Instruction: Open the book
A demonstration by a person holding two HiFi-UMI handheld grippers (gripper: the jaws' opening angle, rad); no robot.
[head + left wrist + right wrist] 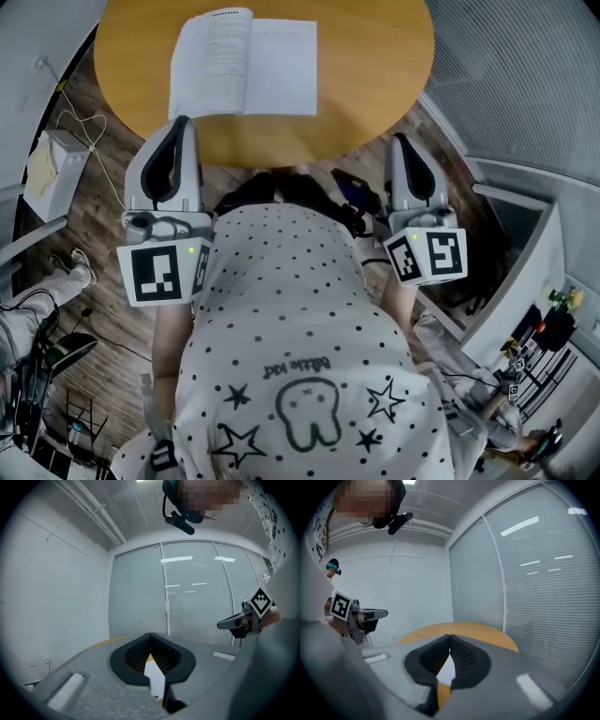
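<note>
The book [246,64] lies open on the round wooden table [375,75], its white pages facing up, with a thicker stack on the left side. My left gripper [178,124] hovers at the table's near edge, just below the book's left corner, shut and empty. Off the table's right side my right gripper [400,141] hangs over the floor, also shut with nothing in it. In the left gripper view the jaw tips meet [150,634] and a white page [155,677] shows through the gap below them. The right gripper view shows closed tips [450,636] pointing over the table [478,632].
A white box [52,173] with cables stands on the wooden floor at the left. A dark bag [352,192] lies under the table's near edge. Glass walls with blinds [197,592] enclose the room. Another person [332,566] stands far off.
</note>
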